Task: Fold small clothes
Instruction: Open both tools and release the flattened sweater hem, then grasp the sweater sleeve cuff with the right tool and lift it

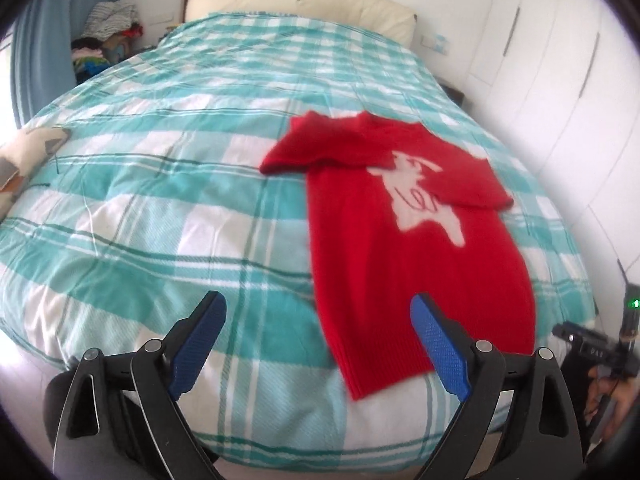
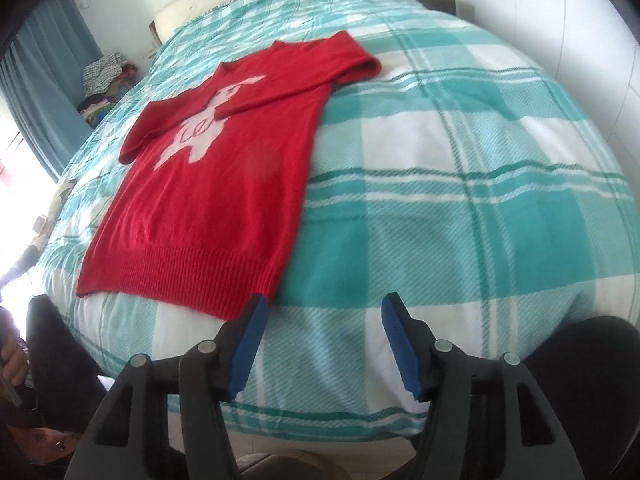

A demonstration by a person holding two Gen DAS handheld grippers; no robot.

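Hovering with both sets of jaws apart and nothing between them: left gripper point(image 1: 316, 308) is spread wide over the near-left corner of the red knit sweater point(image 1: 408, 248), right gripper point(image 2: 322, 312) is partly spread, its left pad just beside the sweater's near-right hem corner point(image 2: 256, 296). Sweater lies flat on the teal plaid duvet point(image 1: 160, 208), hem toward the person, neck toward the cream headboard point(image 1: 296, 4), both short sleeves already folded in across the chest over the white animal motif point(image 1: 420, 188). Risks, as I judge them: hem sits close to the bed edge, so a clumsy pinch could drag it off; soft duvet means a pad may bite the cover along with the knit and lift both; lifting the hem unevenly would skew the fold or flip a loose sleeve back out; knit is stretchy, so a one-sided pull distorts it. Count: one sweater, two folded sleeves, two grippers, one duvet, one patterned cushion point(image 1: 28, 160) at left, one clothes pile point(image 1: 108, 36) in the far corner.
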